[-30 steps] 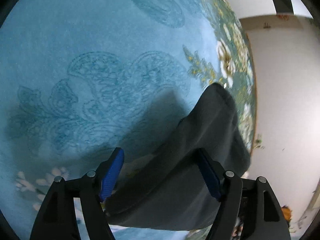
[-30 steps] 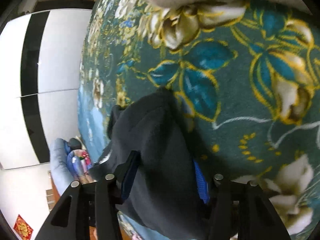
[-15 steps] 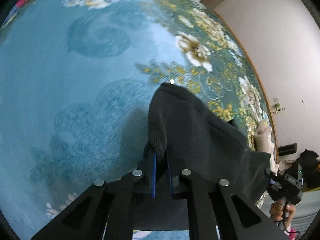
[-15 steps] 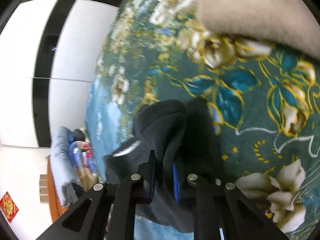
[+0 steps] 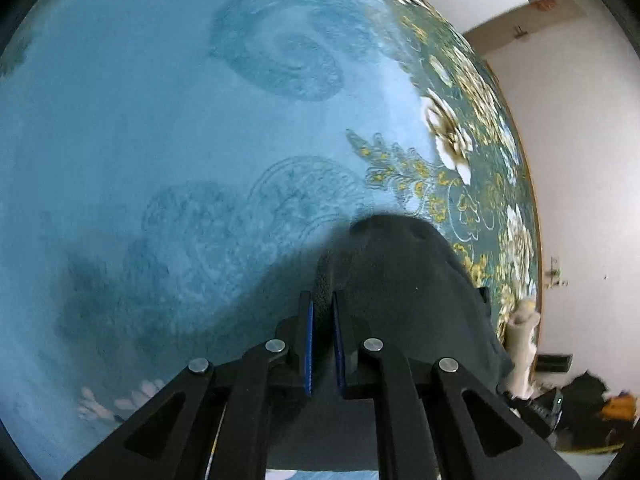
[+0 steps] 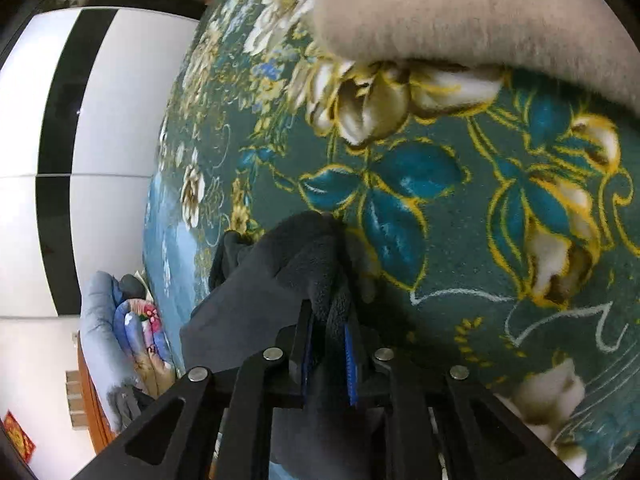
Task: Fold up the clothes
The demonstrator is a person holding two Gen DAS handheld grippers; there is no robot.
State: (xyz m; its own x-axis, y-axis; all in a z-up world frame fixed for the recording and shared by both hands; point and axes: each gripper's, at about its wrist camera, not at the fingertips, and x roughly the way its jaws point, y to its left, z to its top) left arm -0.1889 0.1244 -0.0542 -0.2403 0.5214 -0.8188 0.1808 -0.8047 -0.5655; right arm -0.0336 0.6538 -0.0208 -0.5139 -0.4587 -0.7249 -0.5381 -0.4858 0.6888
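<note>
My right gripper [image 6: 328, 320] has just been closing, and its blue pads now pinch a thick fold of the dark fleece garment [image 6: 280, 264], which bunches up between the fingers and hangs away to the near left. Under it lies the teal blanket [image 6: 460, 240], patterned with blue leaves, cream flowers and yellow outlines. A beige fleece piece [image 6: 460, 12] rests on the blanket at the far right, apart from the dark garment. On the left stands a white wardrobe [image 6: 120, 100] with black stripes, and a rolled floral quilt [image 6: 136, 328] sits low at the near left.
</note>
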